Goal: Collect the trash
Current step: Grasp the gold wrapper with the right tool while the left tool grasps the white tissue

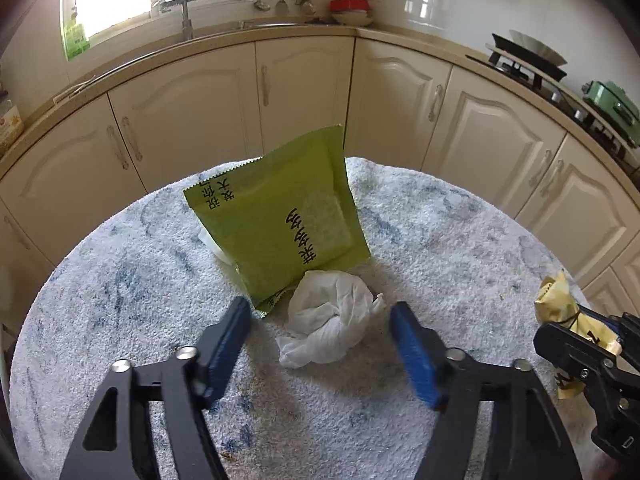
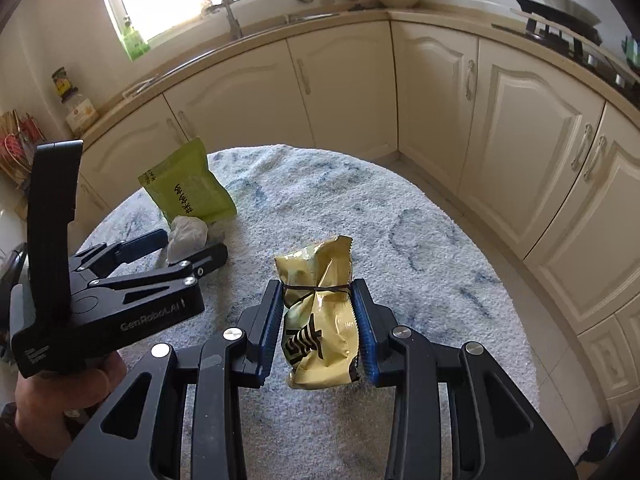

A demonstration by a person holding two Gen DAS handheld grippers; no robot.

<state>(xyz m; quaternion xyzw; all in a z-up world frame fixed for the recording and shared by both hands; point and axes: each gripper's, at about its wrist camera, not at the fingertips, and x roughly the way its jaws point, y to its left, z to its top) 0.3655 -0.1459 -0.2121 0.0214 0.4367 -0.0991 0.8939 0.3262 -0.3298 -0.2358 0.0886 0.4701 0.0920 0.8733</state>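
A crumpled white tissue point(image 1: 332, 316) lies on the blue-white towel-covered round table point(image 1: 460, 232), between the open blue pads of my left gripper point(image 1: 320, 312). A green snack packet point(image 1: 280, 224) stands tilted just behind the tissue. My right gripper point(image 2: 318, 292) is shut on a crumpled yellow wrapper point(image 2: 320, 312) and holds it over the table. In the right wrist view the left gripper point(image 2: 192, 248) sits at the left around the tissue point(image 2: 188, 236), with the green packet point(image 2: 188, 192) behind. The yellow wrapper point(image 1: 568, 308) shows at the right edge of the left wrist view.
Cream kitchen cabinets point(image 1: 304, 92) curve around behind the table. A sink with a tap point(image 1: 186, 16) is under the window. A stove with a pan point(image 1: 528, 56) is at the right. A person's hand point(image 2: 64, 384) holds the left gripper.
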